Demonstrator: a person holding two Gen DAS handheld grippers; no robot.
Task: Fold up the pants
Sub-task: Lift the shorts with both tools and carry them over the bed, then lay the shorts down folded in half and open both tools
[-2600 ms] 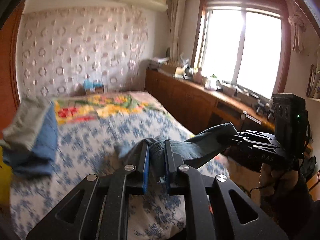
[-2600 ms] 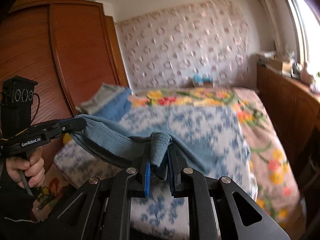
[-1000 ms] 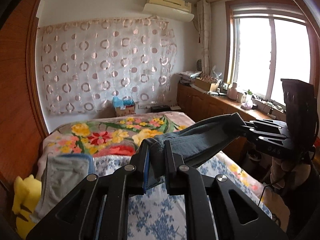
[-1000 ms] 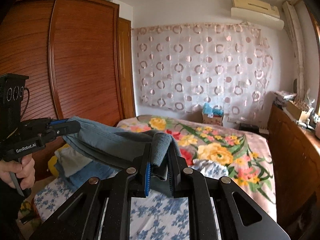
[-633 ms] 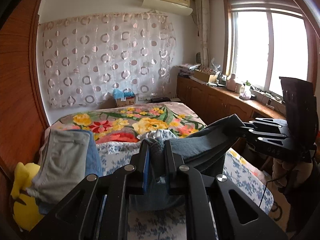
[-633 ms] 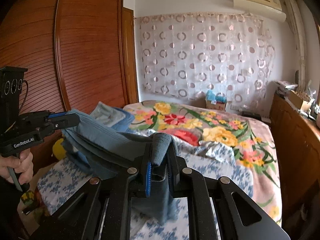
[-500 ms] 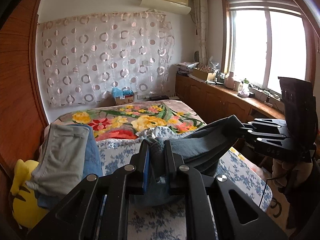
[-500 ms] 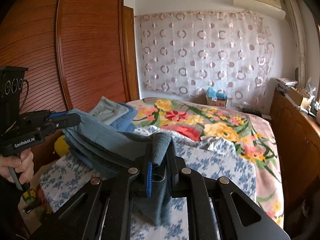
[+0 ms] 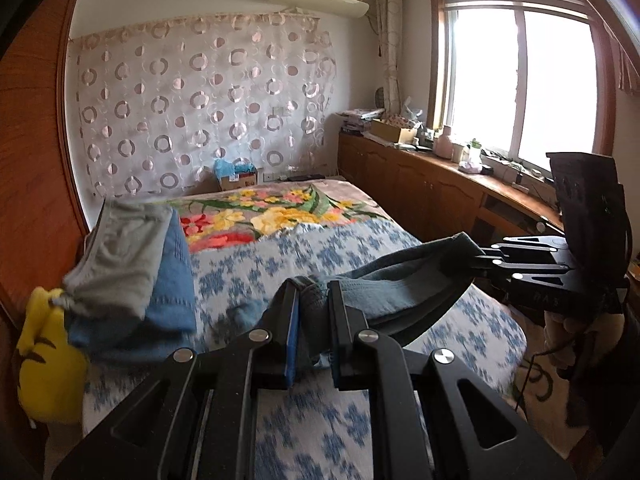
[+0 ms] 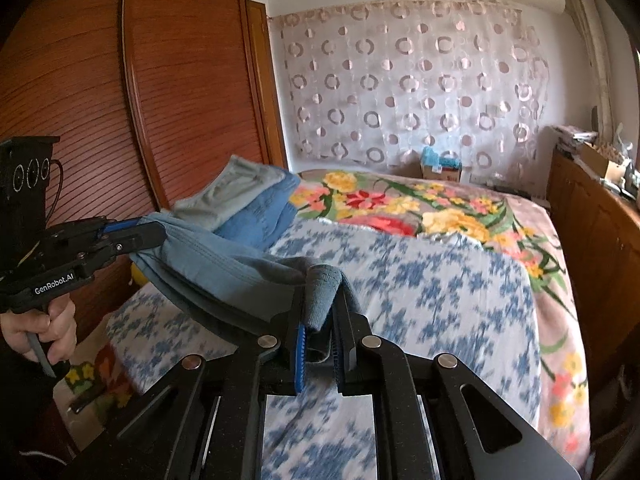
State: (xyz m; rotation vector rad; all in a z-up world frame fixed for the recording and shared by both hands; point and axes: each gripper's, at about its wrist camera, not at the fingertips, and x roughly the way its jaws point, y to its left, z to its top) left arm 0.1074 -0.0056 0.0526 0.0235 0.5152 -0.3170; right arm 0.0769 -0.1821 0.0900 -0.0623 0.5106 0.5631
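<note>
Blue-grey pants hang stretched between my two grippers, folded into layers, just above the bed's blue-flowered sheet. My left gripper is shut on one bunched end, close in the left wrist view. To the right, my right gripper is clamped on the other end. From the right wrist, the right gripper pinches a fold of the pants. There the left gripper, held by a hand, grips the far corner. The part of the pants that hangs below the grippers is hidden.
A stack of folded clothes, grey over blue, lies at the bed's left side beside a yellow plush toy. A flowered blanket covers the far half. A wooden wardrobe stands left, and low cabinets under the window stand right.
Both grippers have come forward and down over the bed with the pants still clamped. The sheet and the folded stack now look closer and the pants hang lower.
</note>
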